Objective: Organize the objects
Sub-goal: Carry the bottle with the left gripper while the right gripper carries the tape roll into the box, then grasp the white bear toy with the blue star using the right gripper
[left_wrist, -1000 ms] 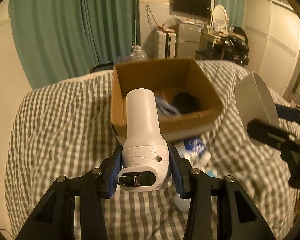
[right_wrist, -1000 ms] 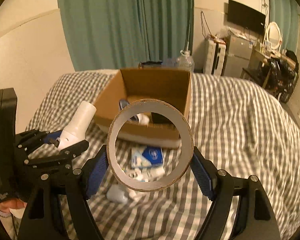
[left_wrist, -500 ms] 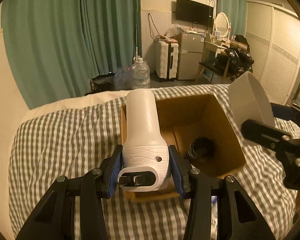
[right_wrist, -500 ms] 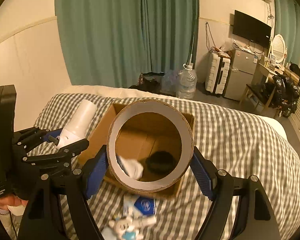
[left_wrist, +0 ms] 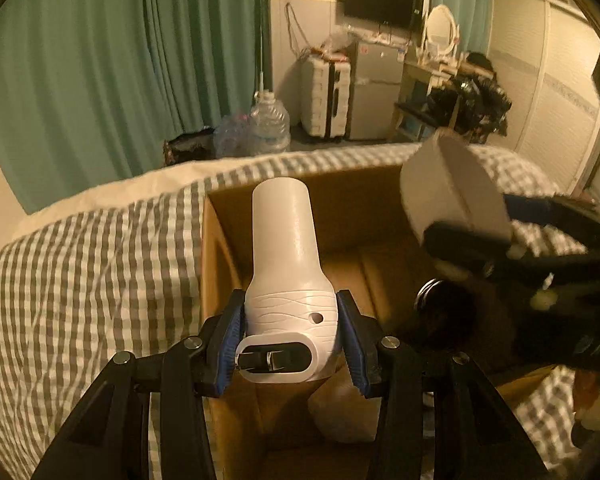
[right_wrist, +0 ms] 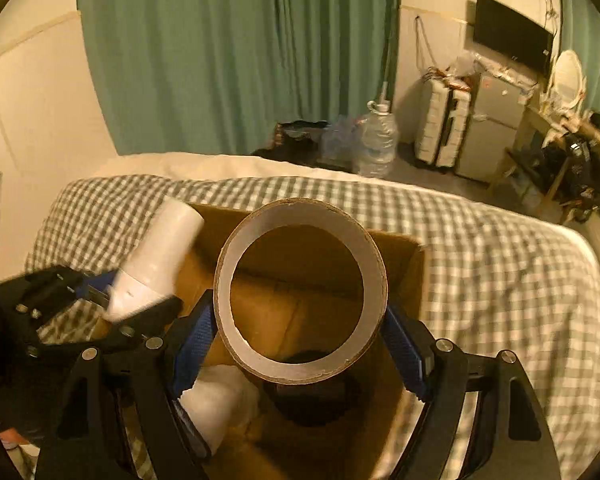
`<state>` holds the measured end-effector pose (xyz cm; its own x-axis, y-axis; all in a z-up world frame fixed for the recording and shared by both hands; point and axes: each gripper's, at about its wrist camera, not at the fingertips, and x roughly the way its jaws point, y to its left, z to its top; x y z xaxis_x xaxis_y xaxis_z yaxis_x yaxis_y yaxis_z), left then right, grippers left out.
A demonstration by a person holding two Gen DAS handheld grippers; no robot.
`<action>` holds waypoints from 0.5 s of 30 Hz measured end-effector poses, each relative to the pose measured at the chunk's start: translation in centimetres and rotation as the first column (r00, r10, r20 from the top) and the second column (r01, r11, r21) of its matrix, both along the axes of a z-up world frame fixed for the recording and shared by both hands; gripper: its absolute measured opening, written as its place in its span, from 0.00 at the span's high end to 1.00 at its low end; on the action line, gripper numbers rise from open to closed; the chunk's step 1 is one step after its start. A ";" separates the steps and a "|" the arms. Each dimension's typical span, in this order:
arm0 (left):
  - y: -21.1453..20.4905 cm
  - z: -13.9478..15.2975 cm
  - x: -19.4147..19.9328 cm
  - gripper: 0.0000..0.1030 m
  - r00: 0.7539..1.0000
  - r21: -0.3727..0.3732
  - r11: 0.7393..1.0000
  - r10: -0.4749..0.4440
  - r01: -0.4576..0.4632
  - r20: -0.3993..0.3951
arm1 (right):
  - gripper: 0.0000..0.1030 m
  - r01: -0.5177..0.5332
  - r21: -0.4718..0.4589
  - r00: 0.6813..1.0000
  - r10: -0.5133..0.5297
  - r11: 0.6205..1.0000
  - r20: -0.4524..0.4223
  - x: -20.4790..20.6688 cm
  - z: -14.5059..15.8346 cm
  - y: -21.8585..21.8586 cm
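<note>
White bottle: clamped at its wide base between the blue pads of the left gripper; neck points away from the camera toward 12 o'clock, over the cardboard box.
Tape roll: clamped across its outer wall between the pads of the right gripper; its hollow core faces the camera, above the box interior.
Left gripper pose: pitched downward, jaws partly closed on the bottle; in the right wrist view it sits at 9 o'clock of the roll.
Right gripper pose: pitched downward, jaws wide, pressed against the roll; in the left wrist view it sits at 3 o'clock of the bottle.
Box contents: dark round item; white item at 7 o'clock of the roll.
Box support: checked bed cover.
</note>
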<state>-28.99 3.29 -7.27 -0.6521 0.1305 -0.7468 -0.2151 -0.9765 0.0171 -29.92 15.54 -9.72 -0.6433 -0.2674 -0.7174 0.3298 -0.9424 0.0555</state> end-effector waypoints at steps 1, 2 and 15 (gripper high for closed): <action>0.1 -0.4 -0.1 0.55 1.000 0.005 1.000 0.000 0.000 0.004 | 0.23 0.004 -0.015 1.000 -0.004 1.000 -0.004 -0.1 -0.2 0.2; 0.3 -0.7 -0.2 0.54 1.000 0.009 1.000 0.001 -0.001 0.006 | 0.23 0.011 -0.019 1.000 -0.011 1.000 -0.021 0.0 -0.3 0.4; -1.0 2.2 4.7 0.18 0.998 -0.005 1.000 0.022 -0.022 -0.060 | 0.17 0.028 -0.049 0.994 -0.033 0.998 -0.102 4.1 3.8 2.2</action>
<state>-24.25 2.28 -5.08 -0.6982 0.1114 -0.7071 -0.1916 -0.9809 0.0346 -25.80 17.69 -5.97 -0.7211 -0.2787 -0.6343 0.3072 -0.9492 0.0679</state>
